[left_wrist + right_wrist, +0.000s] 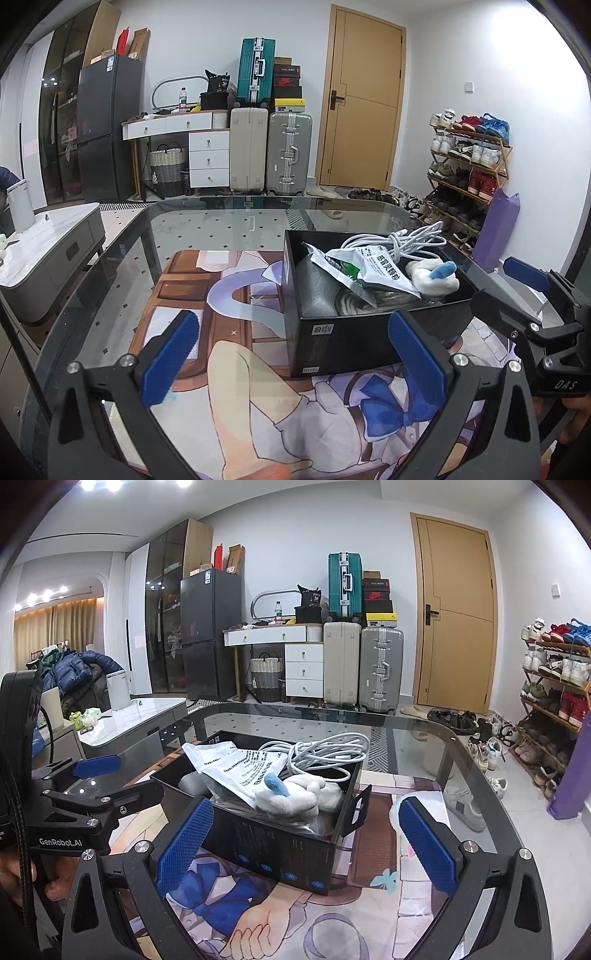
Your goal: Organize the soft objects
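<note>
Both claws hang above the near edge of the tabletop (229,221), and neither holds anything. The left claw (295,363) has its blue pads spread wide apart; the right claw (304,843) is likewise spread, its pads to either side of the near corner of the black box (280,845) in its own view.

The soft things already lie inside that one box, which sits on the printed mat (207,295) toward the right side of the tabletop. Counted: one coil of white cable (317,753) at the far end, one white printed pouch (236,768) lying across the middle, one white plush toy (295,797) with a blue tip (it rests nearest the right claw), and one grey foam piece (317,291) against the left wall. Something pale and ribbed shows beneath the pouch, though I cannot tell what it is.

My judgement is that the gathering step is finished or nearly so, as no loose soft item shows on the mat. The next move likely calls for tucking the overhanging pouch and cable loops below the rim, or for drawing back.
</note>
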Available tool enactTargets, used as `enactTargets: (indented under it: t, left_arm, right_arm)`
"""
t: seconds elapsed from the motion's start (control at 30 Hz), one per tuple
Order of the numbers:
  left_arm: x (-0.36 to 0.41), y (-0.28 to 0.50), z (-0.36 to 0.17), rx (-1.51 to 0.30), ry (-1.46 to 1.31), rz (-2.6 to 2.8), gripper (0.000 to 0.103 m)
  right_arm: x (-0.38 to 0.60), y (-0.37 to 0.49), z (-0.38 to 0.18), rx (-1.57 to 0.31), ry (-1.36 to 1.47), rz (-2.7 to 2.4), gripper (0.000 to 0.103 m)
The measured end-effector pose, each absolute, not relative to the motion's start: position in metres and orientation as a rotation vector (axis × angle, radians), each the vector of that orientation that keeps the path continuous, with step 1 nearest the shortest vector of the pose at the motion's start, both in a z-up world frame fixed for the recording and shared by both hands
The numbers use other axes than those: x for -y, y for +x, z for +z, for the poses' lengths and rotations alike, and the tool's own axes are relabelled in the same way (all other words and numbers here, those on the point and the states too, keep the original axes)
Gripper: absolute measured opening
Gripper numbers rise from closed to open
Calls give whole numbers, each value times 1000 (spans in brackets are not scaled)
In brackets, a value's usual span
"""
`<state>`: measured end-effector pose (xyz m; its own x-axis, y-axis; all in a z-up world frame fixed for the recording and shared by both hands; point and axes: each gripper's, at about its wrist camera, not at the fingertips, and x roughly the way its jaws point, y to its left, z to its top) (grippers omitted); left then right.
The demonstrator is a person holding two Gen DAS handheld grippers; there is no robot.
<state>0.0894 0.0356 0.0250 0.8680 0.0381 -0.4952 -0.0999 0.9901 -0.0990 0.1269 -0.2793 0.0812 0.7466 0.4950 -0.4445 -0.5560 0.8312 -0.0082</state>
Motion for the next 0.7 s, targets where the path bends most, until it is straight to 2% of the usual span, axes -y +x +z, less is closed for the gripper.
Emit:
enactTargets:
  t: [0.7]
  left_arm:
    - [-37, 87, 25, -506, -134, 71, 103]
  right_arm:
    - [278, 127, 81, -429, -152, 576, 102]
